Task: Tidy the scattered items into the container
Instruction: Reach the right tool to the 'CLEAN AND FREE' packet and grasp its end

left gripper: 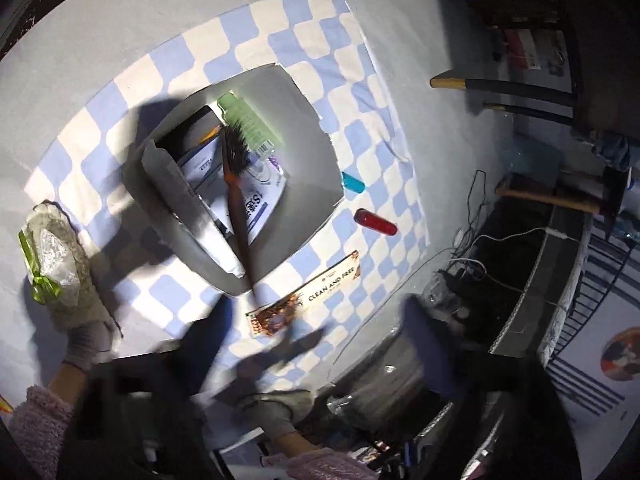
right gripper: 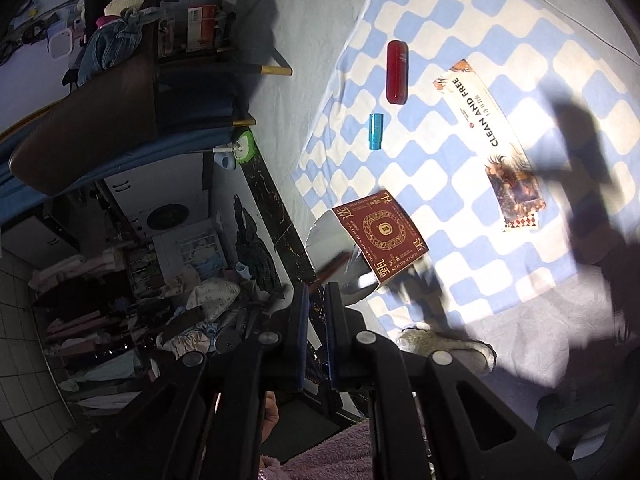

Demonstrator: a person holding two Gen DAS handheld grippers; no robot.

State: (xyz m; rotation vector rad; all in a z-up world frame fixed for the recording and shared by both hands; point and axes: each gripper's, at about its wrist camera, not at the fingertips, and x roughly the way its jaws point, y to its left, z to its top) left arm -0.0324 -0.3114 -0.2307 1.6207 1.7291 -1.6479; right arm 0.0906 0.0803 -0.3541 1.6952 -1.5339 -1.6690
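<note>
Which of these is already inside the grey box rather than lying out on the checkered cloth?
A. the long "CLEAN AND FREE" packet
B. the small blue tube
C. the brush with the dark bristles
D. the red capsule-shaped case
C: the brush lies inside the grey box on top of papers, while the red case, blue tube and "CLEAN AND FREE" packet lie on the checkered cloth.
</note>
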